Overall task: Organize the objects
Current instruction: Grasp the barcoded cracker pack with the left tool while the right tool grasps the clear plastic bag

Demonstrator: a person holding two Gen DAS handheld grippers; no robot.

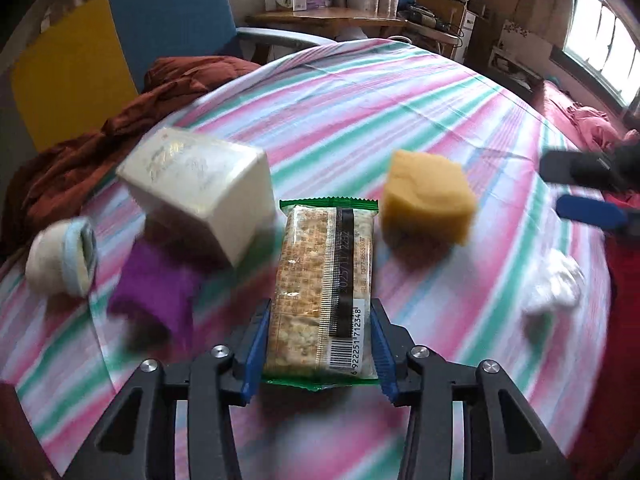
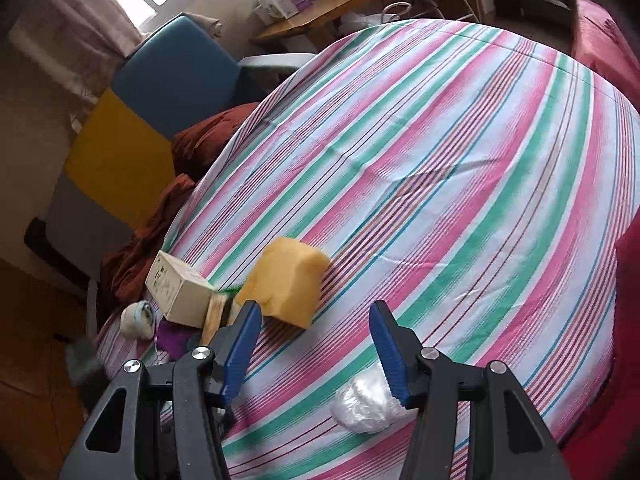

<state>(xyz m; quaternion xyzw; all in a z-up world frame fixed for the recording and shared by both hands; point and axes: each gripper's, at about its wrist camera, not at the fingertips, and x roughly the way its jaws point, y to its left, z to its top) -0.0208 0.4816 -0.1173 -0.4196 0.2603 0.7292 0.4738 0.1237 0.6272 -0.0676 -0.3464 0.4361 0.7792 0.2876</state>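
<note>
Gripping a cracker pack (image 1: 324, 292), the left tongs (image 1: 319, 316) clamped both long edges; pack's long axis ran 6 to 12, barcode end at 6, green seal at 12, over the striped cloth (image 1: 400, 100). Sponge (image 1: 426, 196) at 1, box (image 1: 200, 188) at 11. Right tongs (image 2: 315, 322) gaped, holding nothing, sponge at 11, white wad (image 2: 364, 406) at 5.
</note>
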